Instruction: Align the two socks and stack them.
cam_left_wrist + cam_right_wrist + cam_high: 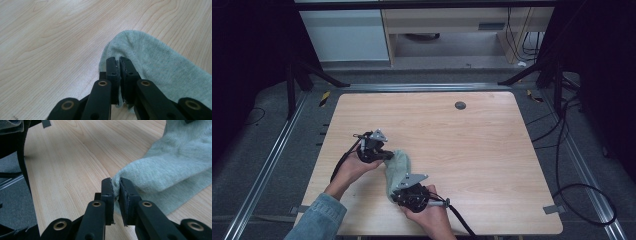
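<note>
High view: a pale green sock (398,167) lies at lower centre of the wooden counter (472,150). The left tongs (388,156) and right tongs (393,192) each clamp an edge of it. Pulling apart unevenly could slip thin fabric free.

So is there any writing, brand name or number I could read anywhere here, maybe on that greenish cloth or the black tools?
None can be read: the grey-green cloth, the wooden table, the left hand-held gripper and the right hand-held gripper carry no legible text.
The yellow-black floor tape bears stripes, no words.
</note>
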Tool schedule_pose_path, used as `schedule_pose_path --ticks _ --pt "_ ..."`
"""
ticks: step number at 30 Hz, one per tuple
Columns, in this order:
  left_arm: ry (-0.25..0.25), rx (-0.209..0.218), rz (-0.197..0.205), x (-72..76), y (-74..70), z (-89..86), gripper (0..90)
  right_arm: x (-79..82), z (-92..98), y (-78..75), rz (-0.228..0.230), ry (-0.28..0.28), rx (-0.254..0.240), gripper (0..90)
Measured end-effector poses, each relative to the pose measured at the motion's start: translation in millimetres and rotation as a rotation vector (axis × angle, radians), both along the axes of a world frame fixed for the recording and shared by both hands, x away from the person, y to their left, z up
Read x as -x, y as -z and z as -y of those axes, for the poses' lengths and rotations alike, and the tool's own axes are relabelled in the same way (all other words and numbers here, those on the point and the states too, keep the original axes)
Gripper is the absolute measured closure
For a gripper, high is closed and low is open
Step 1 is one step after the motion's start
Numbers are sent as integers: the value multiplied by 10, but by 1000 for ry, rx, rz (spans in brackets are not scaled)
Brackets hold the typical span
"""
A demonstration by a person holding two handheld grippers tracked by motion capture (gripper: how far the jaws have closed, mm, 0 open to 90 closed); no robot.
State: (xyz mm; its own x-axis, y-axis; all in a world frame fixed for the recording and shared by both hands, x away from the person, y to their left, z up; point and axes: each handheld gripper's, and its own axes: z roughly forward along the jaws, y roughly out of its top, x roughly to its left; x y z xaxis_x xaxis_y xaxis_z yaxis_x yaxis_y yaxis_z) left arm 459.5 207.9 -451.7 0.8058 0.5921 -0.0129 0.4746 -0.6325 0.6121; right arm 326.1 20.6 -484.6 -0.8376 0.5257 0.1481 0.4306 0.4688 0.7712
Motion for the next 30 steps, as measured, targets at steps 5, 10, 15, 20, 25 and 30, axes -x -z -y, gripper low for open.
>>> schedule_pose_path --ticks 5,10,15,20,25,30 --pt "2 6 2 -8 24 11 849 2 -3 22 -2 10 6 748" --pt "2 9 14 -10 25 24 840 17 24 31 5 18 15 646" --pt "-2 16 35 -15 22 48 813 40 66 2 32 27 27 574" --pt "-13 16 57 -14 4 77 830 38 69 -14 47 23 27 577" --pt "-18 25 65 -32 -3 66 794 36 41 -38 57 17 24 586" --pt "-30 42 100 -15 -15 52 697 23 18 -41 68 14 32 580"
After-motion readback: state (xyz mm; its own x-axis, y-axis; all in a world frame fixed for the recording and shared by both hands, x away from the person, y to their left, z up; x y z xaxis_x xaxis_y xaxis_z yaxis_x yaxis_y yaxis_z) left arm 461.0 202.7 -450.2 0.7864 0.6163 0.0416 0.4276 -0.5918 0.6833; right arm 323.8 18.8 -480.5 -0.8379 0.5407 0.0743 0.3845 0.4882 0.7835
